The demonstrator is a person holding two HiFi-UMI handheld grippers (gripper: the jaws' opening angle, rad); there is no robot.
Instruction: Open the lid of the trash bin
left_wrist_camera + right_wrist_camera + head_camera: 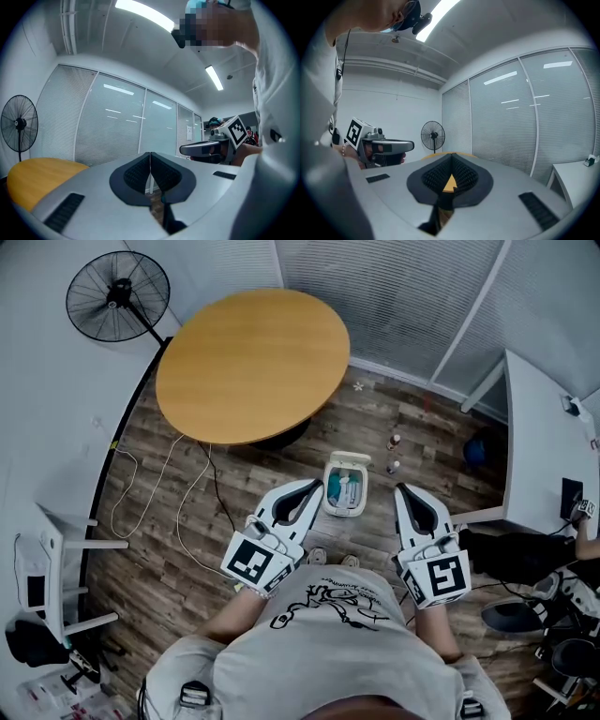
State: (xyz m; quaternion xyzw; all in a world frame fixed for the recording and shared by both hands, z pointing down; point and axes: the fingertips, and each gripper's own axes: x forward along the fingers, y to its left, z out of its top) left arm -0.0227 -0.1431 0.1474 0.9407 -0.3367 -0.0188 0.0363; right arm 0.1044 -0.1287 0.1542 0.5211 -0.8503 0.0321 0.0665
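A small white trash bin (346, 487) stands on the wood floor in front of the person, between the two grippers. Its lid (348, 461) is tipped back at the far side, and teal and white contents show inside. My left gripper (314, 487) is held above the floor just left of the bin, jaws shut with nothing between them. My right gripper (403, 491) is just right of the bin, also shut and empty. In the left gripper view the pads (140, 171) meet on a thin line; the bin is hidden there. In the right gripper view the jaws (451, 158) also meet.
A round wooden table (253, 362) stands beyond the bin, a black pedestal fan (117, 296) at far left. Cables (178, 493) trail over the floor. Two small bottles (394, 454) stand right of the bin. White desk (548, 437) at right, white chair (56, 568) at left.
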